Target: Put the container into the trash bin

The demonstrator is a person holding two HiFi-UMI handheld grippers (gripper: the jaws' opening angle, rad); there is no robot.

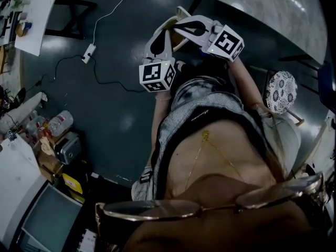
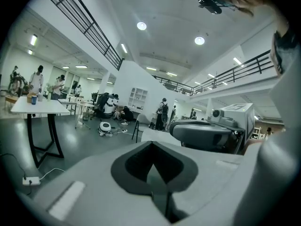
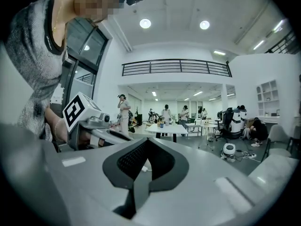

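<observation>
No container and no trash bin can be made out in any view. In the head view both grippers are held up close to the person's chest, over a dark floor. My left gripper (image 1: 159, 45) has its marker cube low at the left, and my right gripper (image 1: 191, 28) sits just right of it. Each gripper view shows its own jaws closed together with nothing between them: left gripper (image 2: 151, 167), right gripper (image 3: 145, 167). The right gripper's body (image 2: 211, 133) shows in the left gripper view, and the left gripper's marker cube (image 3: 81, 113) in the right gripper view.
A white table (image 1: 262, 7) lies at the top right, another (image 1: 37, 14) at the top left. A power strip (image 1: 88, 52) with cables lies on the floor. Bottles (image 1: 60, 121) and boxes clutter the left edge. A round patterned stool (image 1: 281, 91) stands at right. People and tables fill the hall.
</observation>
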